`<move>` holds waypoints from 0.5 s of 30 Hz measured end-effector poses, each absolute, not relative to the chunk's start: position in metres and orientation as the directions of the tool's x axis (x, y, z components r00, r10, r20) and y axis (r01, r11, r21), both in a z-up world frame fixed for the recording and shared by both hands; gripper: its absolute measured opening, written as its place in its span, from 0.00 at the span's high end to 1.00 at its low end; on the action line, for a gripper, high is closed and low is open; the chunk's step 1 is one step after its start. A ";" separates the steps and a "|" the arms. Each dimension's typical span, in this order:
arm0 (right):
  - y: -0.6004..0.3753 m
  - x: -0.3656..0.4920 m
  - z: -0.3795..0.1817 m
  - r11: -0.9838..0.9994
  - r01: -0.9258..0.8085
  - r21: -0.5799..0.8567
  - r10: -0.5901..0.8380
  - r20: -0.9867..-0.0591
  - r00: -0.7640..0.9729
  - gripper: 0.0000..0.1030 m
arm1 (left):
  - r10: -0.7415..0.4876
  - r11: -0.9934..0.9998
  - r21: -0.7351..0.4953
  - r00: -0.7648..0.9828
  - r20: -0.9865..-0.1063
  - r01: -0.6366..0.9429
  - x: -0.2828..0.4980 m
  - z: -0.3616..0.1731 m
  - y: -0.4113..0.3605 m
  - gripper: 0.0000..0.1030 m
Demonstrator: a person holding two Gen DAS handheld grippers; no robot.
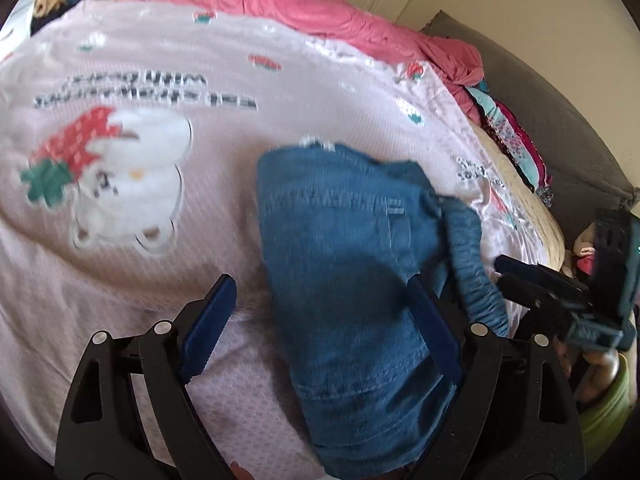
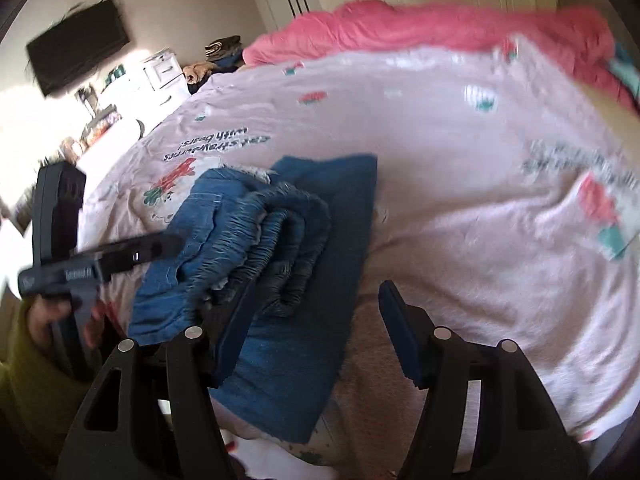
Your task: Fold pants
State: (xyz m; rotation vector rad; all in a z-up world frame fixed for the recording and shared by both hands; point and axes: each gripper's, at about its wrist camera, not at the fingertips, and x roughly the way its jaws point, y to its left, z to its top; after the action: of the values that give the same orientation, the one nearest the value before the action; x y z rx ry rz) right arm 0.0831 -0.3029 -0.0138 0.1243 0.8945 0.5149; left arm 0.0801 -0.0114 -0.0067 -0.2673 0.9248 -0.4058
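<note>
Two grippers: both are seen spread, with nothing pinched between the pads.
Left gripper (image 1: 320, 316): its fingers are set wide apart at the lower centre of its own view; the denim lies under and between them, but no pad is seen pressing on it.
Right gripper (image 2: 316, 320): its fingers are parted at the lower centre of its view; the left finger (image 2: 236, 332) sits over the denim edge, the right one over bare sheet.
One pair of pants (image 1: 344, 264): blue denim, folded into a compact bundle at the centre of the frame, on the bed near its lower edge; the gathered elastic waistband (image 2: 280, 248) is bunched on top.
One bedsheet (image 1: 168, 208): pale pink, printed with bears and strawberries.
One pink blanket (image 1: 280, 4): heaped along the upper edge of the frame.
One stack of folded clothes (image 1: 512, 136): at the right, beside the blanket.
Risk, unfolding: the loosely bunched waistband is judged likely to spring open now that it is unheld.
Risk, snagging: a finger withdrawn carelessly could catch an upper layer and drag the bundle askew.
Risk, sliding: the bundle lies near the bed edge and could be pulled off it.
</note>
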 end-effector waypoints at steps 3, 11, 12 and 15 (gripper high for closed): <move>-0.302 0.094 -0.022 0.848 -0.367 0.382 0.522 -0.719 0.459 0.45 | -0.451 0.892 -0.387 0.526 -0.721 0.234 0.080 -0.010 -0.016 0.31; -0.293 0.110 -0.027 0.793 -0.386 0.470 0.603 -0.695 0.392 0.62 | -0.425 0.905 -0.346 0.520 -0.741 0.247 0.082 -0.018 -0.033 0.44; -0.290 0.113 -0.027 0.792 -0.402 0.460 0.603 -0.693 0.395 0.62 | -0.429 0.903 -0.350 0.523 -0.736 0.249 0.081 -0.019 -0.034 0.45; -0.286 0.117 -0.029 0.784 -0.428 0.450 0.610 -0.689 0.391 0.66 | -0.439 0.898 -0.358 0.529 -0.726 0.255 0.082 -0.018 -0.035 0.53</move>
State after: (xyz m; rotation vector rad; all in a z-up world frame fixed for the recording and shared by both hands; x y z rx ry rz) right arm 0.1174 -0.2855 -0.0291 0.2120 0.9642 0.6654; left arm 0.0817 -0.0348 -0.0179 -0.2187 0.9251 -0.4182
